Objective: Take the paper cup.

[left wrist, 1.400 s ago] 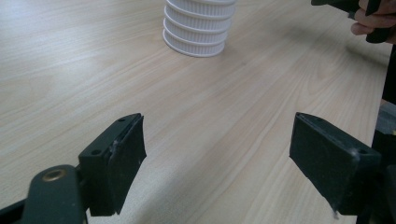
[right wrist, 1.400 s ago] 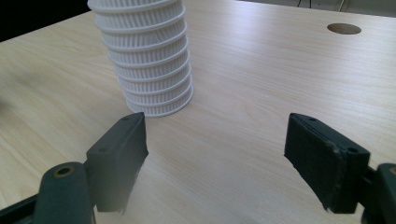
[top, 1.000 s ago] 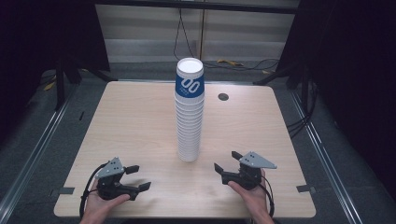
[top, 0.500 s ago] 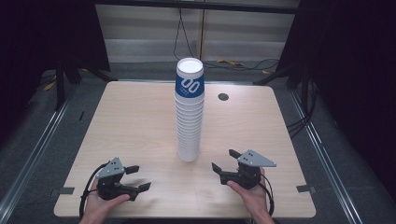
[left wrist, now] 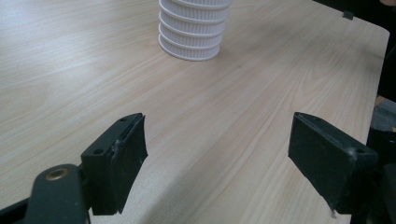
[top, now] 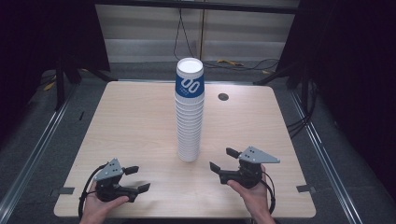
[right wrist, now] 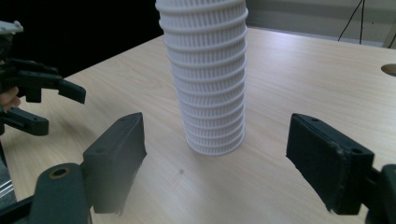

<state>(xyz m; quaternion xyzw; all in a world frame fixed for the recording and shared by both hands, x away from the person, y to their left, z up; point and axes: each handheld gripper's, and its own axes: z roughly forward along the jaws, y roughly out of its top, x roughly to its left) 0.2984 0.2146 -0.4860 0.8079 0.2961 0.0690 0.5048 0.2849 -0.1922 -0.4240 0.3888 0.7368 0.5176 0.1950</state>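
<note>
A tall stack of white ribbed paper cups (top: 189,116) stands mid-table, and its top cup carries a blue band. Its base shows in the left gripper view (left wrist: 191,32) and the right gripper view (right wrist: 208,84). My left gripper (top: 141,178) rests near the front left edge, open and empty (left wrist: 217,149). My right gripper (top: 221,158) is held just above the table to the front right of the stack, pointing toward it. It is open (right wrist: 217,154), its jaws have just been closing a little, and nothing is between them. The left gripper (right wrist: 63,112) appears at the left of the right gripper view.
The wooden table (top: 116,121) has a dark round grommet hole (top: 223,97) behind the stack on the right. Metal rails run along the floor on both sides, and cables lie on the floor behind the table.
My right gripper has risen slightly off the table and its jaws have narrowed a little. The left gripper and the cup stack have not moved.
</note>
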